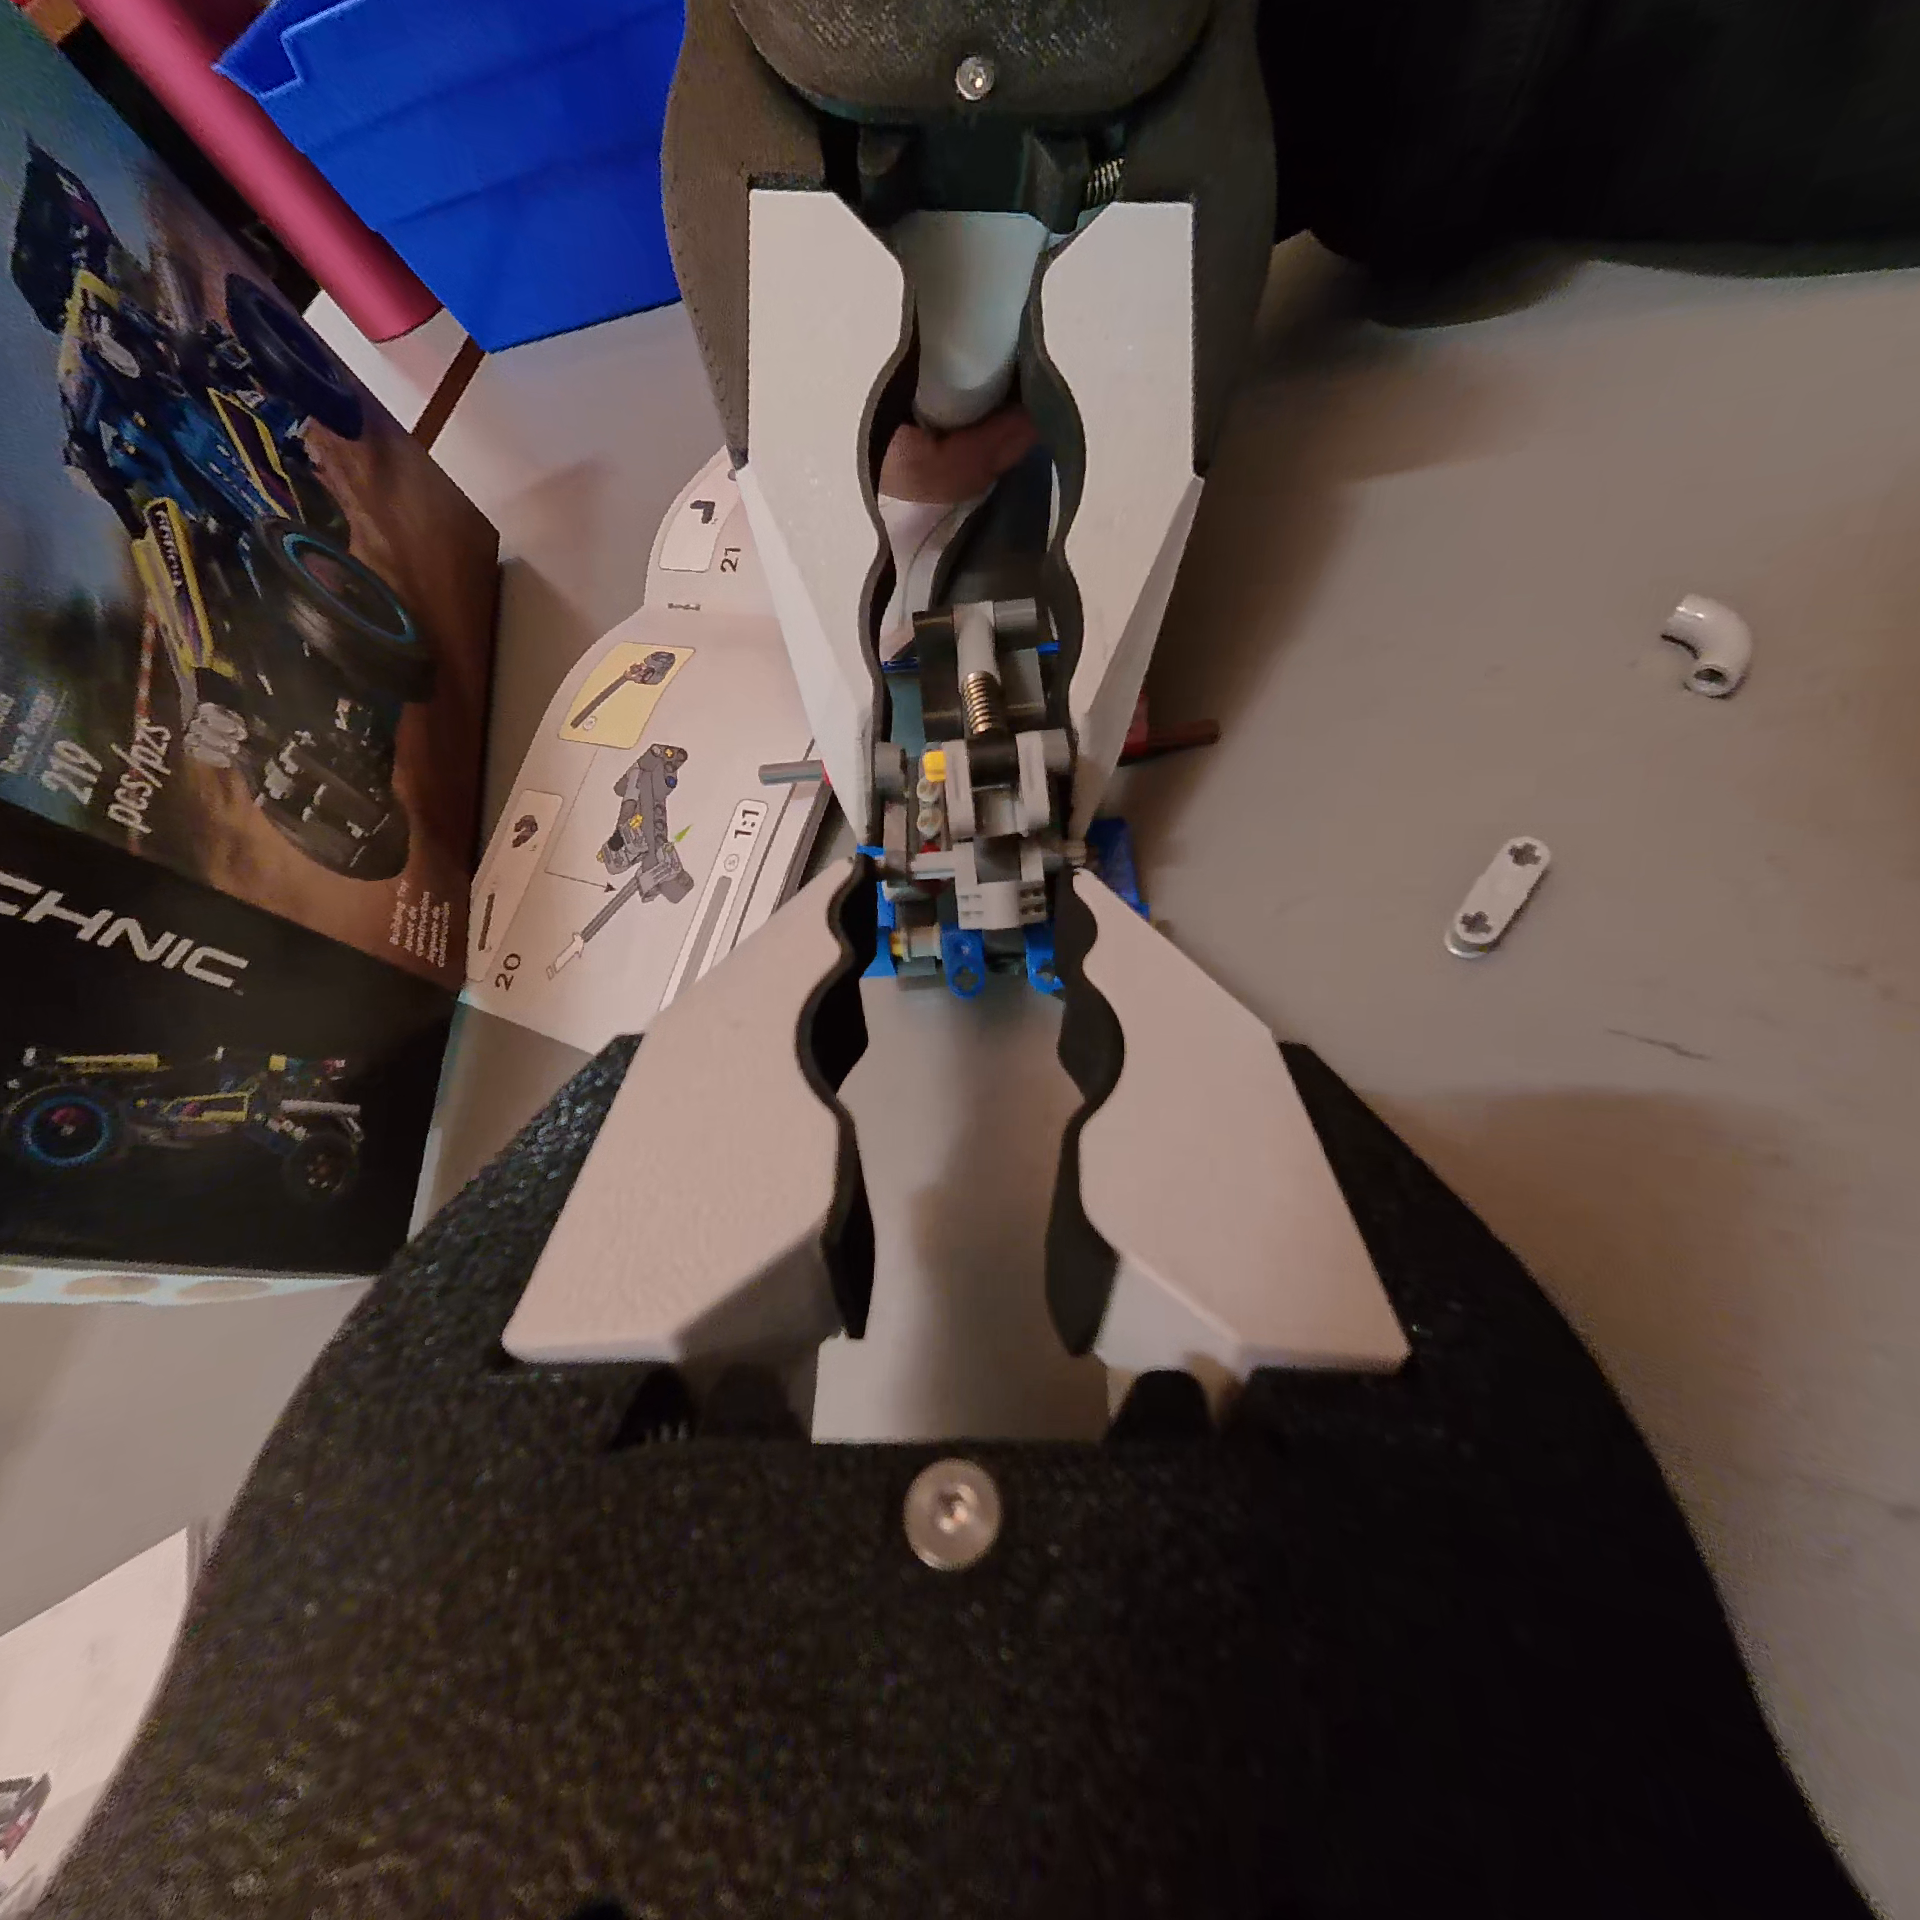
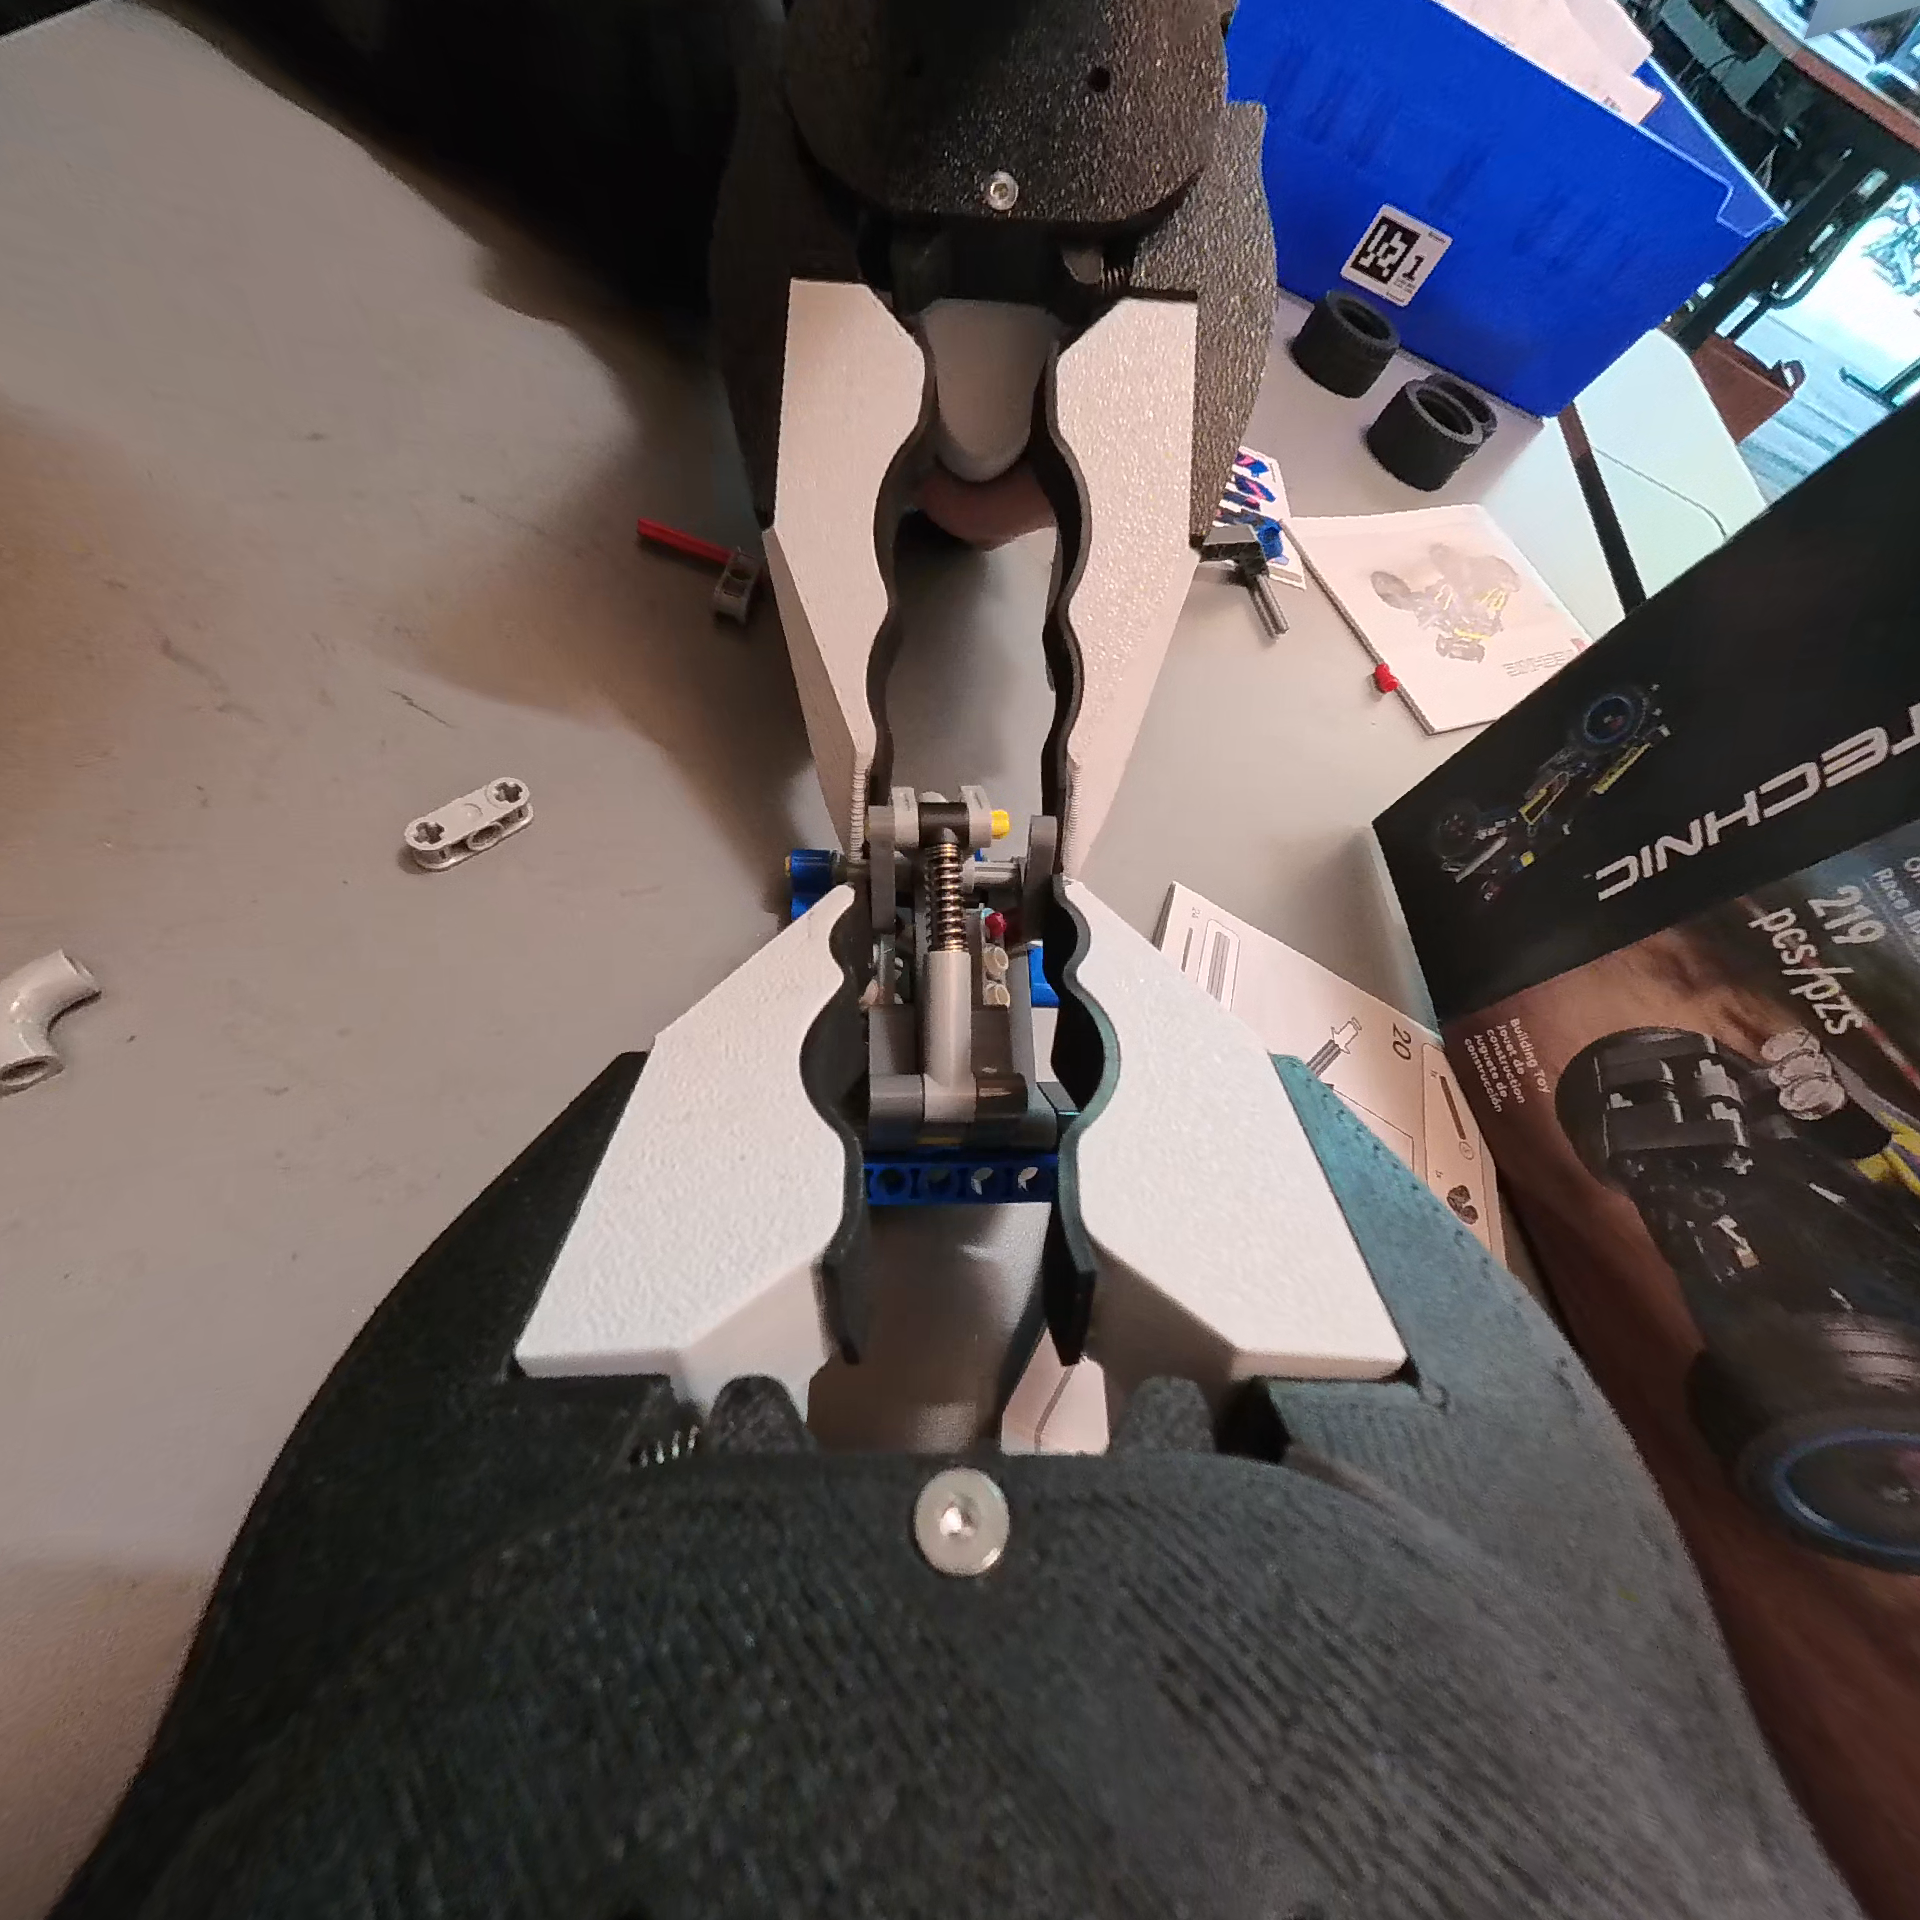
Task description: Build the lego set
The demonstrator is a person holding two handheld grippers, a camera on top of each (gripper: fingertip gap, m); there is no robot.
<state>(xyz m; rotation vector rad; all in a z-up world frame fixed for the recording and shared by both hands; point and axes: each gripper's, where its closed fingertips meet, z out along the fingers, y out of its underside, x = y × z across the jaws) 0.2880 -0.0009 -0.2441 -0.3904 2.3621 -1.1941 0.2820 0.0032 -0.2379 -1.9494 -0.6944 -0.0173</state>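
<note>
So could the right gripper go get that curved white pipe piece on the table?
Probably not right now: the right gripper is clamped on the toy brick model. The curved white piece lies bare on the table, nothing blocking it.

Left gripper: black grainy housing, silver screw, white wedge fingers, wavy black pads. Right gripper: identical.

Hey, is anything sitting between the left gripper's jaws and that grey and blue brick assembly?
Nothing visible. The brick assembly sits right between the jaws of the left gripper, with the right gripper closed on its opposite end. The loose grey link lies off to the side.
</note>
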